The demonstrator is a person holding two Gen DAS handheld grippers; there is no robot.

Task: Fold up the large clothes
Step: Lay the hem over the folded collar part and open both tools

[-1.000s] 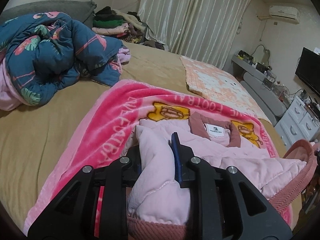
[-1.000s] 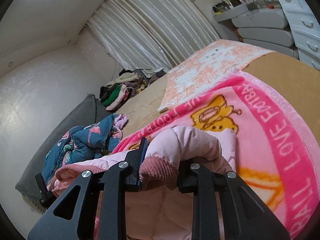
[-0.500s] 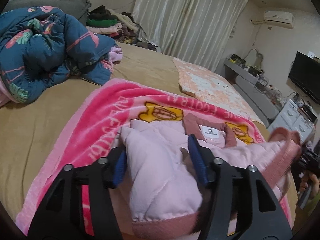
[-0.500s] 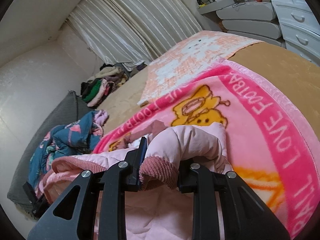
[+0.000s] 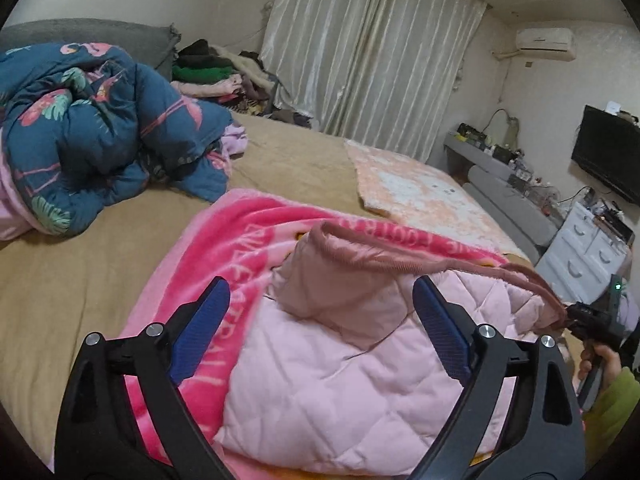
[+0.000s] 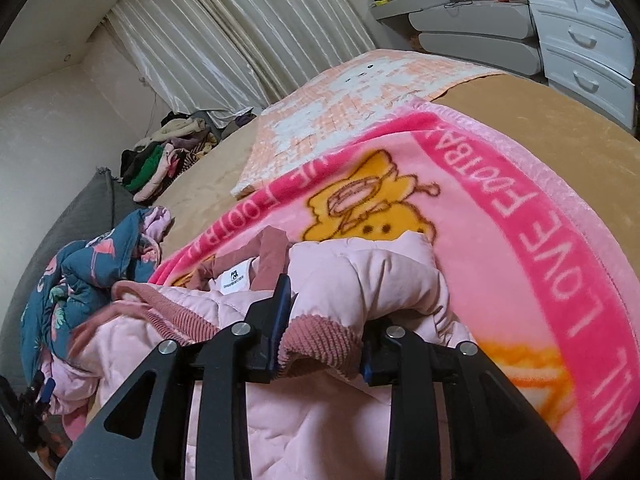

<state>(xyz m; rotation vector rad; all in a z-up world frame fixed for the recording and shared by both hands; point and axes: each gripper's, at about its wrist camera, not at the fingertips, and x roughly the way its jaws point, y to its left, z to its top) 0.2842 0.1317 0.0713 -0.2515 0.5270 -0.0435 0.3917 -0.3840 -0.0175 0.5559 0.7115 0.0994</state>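
While pink jacket (image 5: 352,364) lies on pink blanket (image 5: 224,248) atop bed (image 5: 60,288) — L tongs let go, R still clamps.
L gripper (image 5: 320,320) jaws just opened wide, jacket fold between, pads clear, tilted downward. R gripper (image 6: 320,336) pinches ribbed cuff (image 6: 320,340), just eased a bit; hand (image 5: 600,364) at right edge.

Close wrist views, shared jacket (image 5: 340,368)

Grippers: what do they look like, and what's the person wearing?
Both the left gripper and right gripper have matte black angular linkage arms with triangular cutouts, silver pivot bolts and blue ribbed pads on the jaws. A green sleeve shows at the right wrist.
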